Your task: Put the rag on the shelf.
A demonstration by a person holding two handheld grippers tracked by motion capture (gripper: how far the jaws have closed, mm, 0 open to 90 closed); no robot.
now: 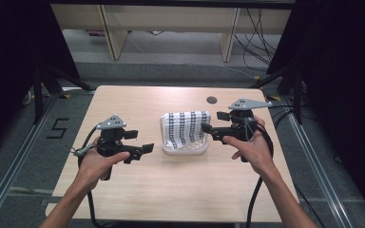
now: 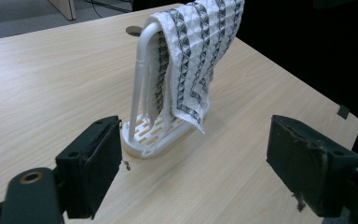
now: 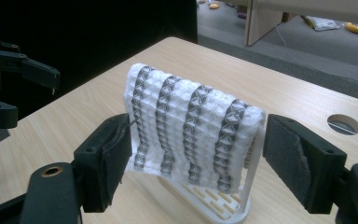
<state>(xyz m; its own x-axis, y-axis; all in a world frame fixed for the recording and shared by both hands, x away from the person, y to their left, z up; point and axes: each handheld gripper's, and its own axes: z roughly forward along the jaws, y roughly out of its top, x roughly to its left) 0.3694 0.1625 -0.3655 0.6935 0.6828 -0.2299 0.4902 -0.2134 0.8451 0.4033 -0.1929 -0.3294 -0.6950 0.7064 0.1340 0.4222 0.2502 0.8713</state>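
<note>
- Forearms and hands are coming in from the near edge of the table (image 1: 123, 199) in the high view, each hand holding a gripper above the wood.
- Left gripper (image 1: 142, 151) is hovering just left of the rack, jaws standing wide apart, released, nothing between them; its own view is showing bare tabletop in the gap (image 2: 193, 163).
- Right gripper (image 1: 212, 122) is sitting close against the right end of the towel, jaws also spread and clamping nothing; in its own view (image 3: 196, 161) the two pads are flanking the towel, and contact cannot be told.
- White rack (image 2: 140, 79) is standing upright near the table's middle, slightly toward the far side; its slotted base is resting flat on the wood.
- Towel (image 1: 186, 127), white with dark patterned stripes, is draping over the rack's top bar, hanging down both sides, lower hem just above the base.
- Open tabletop is lying on all sides of the rack: broad near strip, wide left portion, narrower right margin.
- Round cable hole (image 1: 212, 99) is sitting near the far edge, behind the rack.
- Right table edge is running close beyond the right gripper; dark floor beyond.
</note>
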